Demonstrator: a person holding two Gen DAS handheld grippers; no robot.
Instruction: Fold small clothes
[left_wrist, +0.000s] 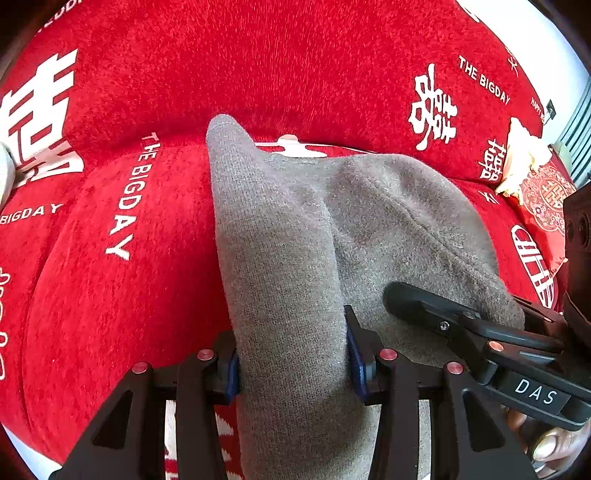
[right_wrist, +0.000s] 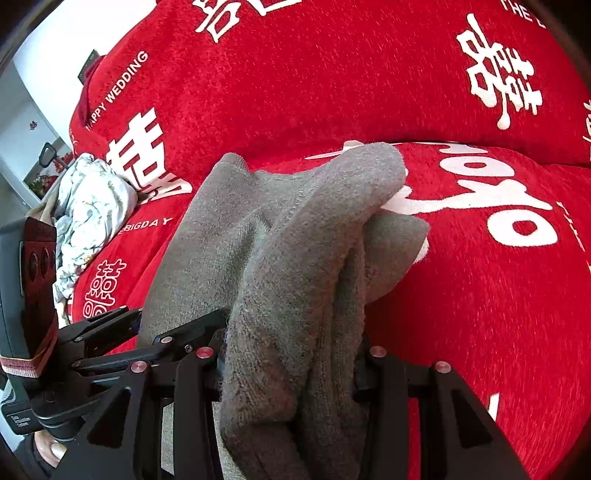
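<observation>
On red sofa cover (left_wrist: 110, 295): left gripper (left_wrist: 293, 365) and right gripper (right_wrist: 291, 363) each clamp grey garment (left_wrist: 280, 240); fold apparently midway, cloth bunched, not flat.

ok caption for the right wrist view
Right hand-held gripper clamps bunched grey knit garment above the red sofa cover.

The grey garment (left_wrist: 295, 240) covers the fingertips of the left gripper (left_wrist: 293, 354), and its lower part is cut off by the bottom edge. In the right wrist view the same cloth hides the inner sides of the right gripper (right_wrist: 291, 365). The floral fabric (right_wrist: 88, 206) is partly hidden behind the other tool.
</observation>
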